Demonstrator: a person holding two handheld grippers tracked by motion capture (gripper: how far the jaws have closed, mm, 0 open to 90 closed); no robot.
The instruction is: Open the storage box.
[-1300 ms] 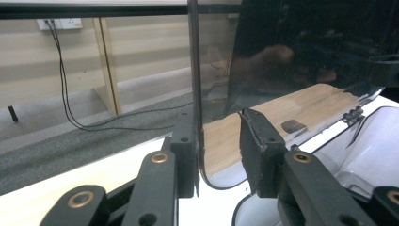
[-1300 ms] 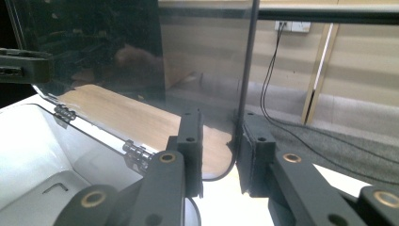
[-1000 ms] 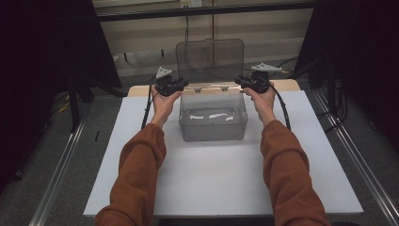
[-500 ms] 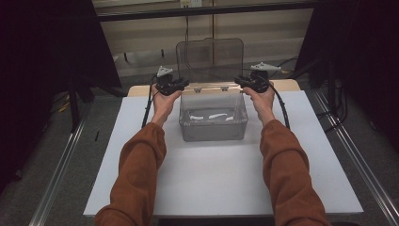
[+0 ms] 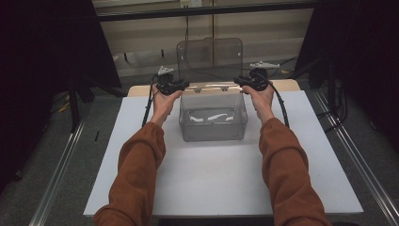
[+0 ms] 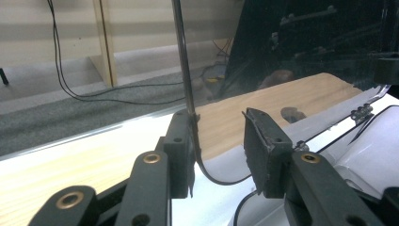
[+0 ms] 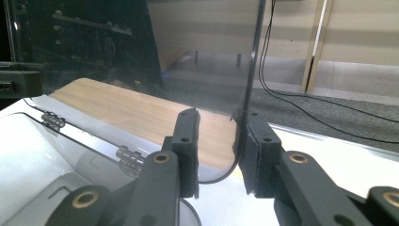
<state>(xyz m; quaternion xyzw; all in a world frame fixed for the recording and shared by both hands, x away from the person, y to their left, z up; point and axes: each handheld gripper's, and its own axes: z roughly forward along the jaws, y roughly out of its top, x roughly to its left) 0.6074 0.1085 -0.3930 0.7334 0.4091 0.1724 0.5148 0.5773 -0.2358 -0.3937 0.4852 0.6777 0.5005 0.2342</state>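
At the box's far edge, 12 o'clock:
Lid: upright, thin, stiff, slippery; best taken at lower corners.
Left gripper: jaws parted around lid corner.
Right gripper: jaws narrowly parted around lid edge.

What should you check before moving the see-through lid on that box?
1. Lid standing upright behind the clear box: ok.
2. Left tool around the lid's edge: ok, the edge sits between its jaws, against one pad.
3. Right tool around the other edge: ok, same way.
4. Both tools squeezing the lid firmly: not ok, a gap shows at each.
5. Hinges joined to the box: ok.
6. What the white stuff inside the box is: cannot tell.
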